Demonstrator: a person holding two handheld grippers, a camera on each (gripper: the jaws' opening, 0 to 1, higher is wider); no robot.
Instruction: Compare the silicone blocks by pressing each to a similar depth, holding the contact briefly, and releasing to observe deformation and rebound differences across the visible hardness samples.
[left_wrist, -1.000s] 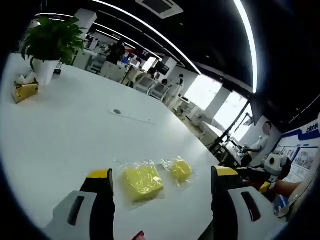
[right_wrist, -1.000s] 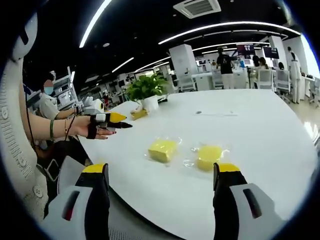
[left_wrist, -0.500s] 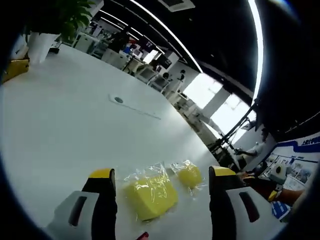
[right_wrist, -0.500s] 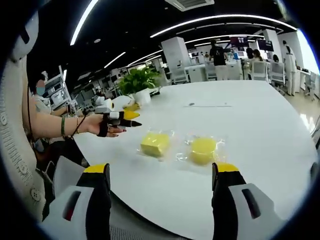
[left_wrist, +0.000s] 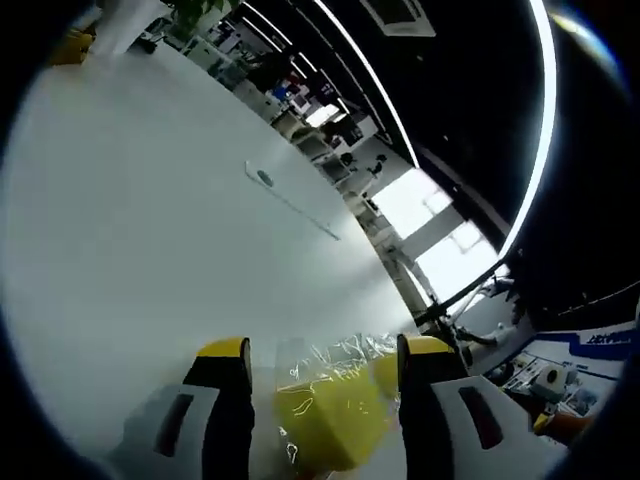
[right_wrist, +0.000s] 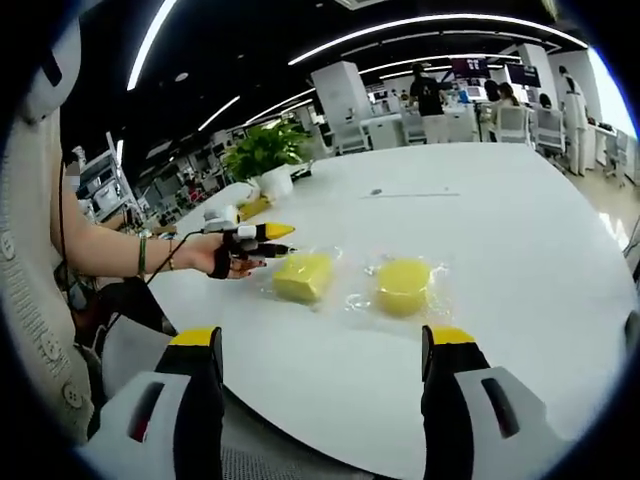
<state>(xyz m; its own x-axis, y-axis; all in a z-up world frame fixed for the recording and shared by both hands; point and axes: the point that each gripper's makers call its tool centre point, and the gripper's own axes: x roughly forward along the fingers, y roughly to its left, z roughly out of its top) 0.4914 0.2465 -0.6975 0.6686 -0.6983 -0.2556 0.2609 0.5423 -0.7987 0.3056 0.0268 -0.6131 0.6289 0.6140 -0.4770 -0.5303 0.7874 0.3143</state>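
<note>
Left gripper (right_wrist: 268, 240): held out level over the table's near edge by a hand (right_wrist: 222, 258), jaws spread.
Right gripper (right_wrist: 325, 345): held back off the table edge, jaws spread wide.

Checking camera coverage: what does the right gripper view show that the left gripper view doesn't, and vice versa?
Right gripper view: the potted green plant and the left gripper in the person's hand, beside the block. Left gripper view: a round grey port in the tabletop. Both: the square yellow silicone block in clear wrap, the round yellow block and the white table.
</note>
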